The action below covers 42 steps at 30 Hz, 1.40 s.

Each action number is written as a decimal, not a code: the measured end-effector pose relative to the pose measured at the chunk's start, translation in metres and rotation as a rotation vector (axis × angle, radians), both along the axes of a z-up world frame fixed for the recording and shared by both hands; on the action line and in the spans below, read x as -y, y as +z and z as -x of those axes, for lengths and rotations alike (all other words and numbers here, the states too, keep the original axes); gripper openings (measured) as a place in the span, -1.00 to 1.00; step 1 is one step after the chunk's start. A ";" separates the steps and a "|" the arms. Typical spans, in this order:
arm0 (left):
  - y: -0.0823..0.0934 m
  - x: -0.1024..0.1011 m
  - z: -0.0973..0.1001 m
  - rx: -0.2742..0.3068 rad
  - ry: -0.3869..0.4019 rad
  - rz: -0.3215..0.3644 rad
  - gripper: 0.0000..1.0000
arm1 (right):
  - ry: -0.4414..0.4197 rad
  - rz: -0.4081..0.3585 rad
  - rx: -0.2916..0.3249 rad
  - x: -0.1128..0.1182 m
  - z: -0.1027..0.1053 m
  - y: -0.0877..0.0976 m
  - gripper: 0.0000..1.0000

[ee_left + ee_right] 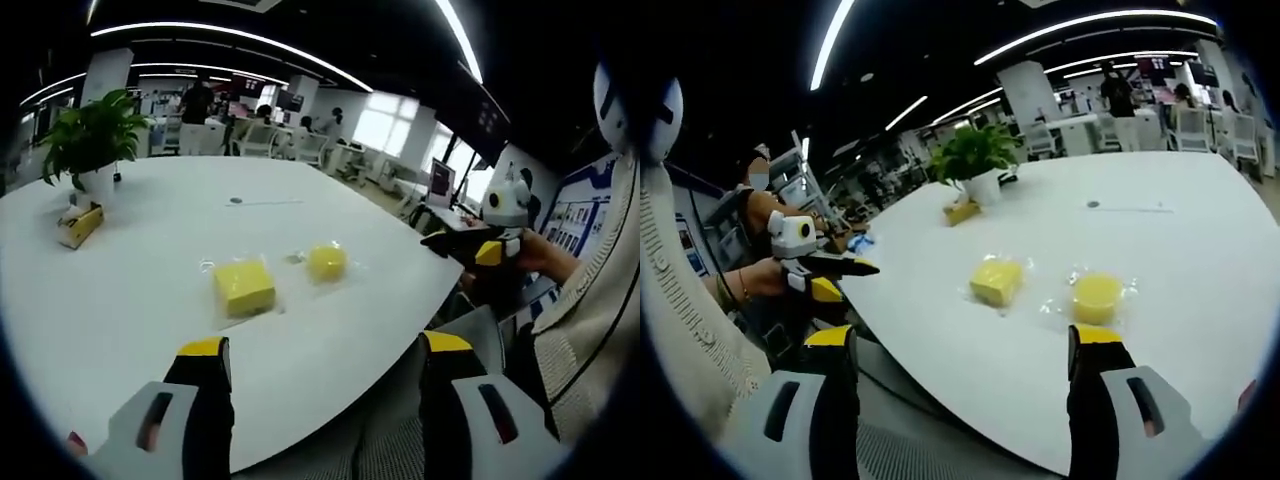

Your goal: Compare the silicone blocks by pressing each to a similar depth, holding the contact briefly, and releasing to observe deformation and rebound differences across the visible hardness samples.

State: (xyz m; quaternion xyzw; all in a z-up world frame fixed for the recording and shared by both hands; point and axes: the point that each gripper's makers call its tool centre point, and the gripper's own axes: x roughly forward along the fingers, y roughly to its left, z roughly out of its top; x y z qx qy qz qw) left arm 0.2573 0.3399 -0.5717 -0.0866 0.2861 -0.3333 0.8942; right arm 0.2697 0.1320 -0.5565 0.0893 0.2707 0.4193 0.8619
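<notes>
Am hovering both tongs, jaws apart, holding nothing, short of white table (pixel 120 300). Square block (pixel 243 287) and round block (pixel 327 262) lying untouched near edge. Judging pressing not begun; next needing approach over square block.

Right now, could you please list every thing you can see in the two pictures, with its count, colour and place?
square silicone block: 1, yellow, on the white table, in a clear wrapper, beside the round one
round silicone block: 1, yellow, on the table, in a clear wrapper
table: 1, white, large, rounded edge
potted plant: 1, green leaves in a white pot, far part of the table
small box: 1, yellowish, next to the plant
small dark thing: 1, far on the table, too small to tell
chairs and desks: several, white, in the background
left gripper: 1, grey with black and yellow jaws, open, above the table edge
right gripper: 1, same colours, open, above the table edge
</notes>
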 end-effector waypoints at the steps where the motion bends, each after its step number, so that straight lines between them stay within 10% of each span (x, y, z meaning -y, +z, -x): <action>1: 0.001 -0.001 -0.003 0.000 0.010 0.015 0.53 | -0.003 -0.001 0.000 0.000 -0.001 0.000 0.61; 14: 0.018 -0.021 -0.059 -0.051 0.208 0.423 0.45 | -0.035 0.027 -0.052 0.002 -0.015 -0.012 0.58; 30: -0.022 -0.033 -0.123 -0.156 0.325 0.612 0.41 | -0.064 0.057 -0.123 0.005 -0.031 -0.029 0.55; 42: -0.086 -0.061 -0.171 -0.218 0.456 0.655 0.26 | -0.076 0.083 -0.176 0.006 -0.040 -0.042 0.54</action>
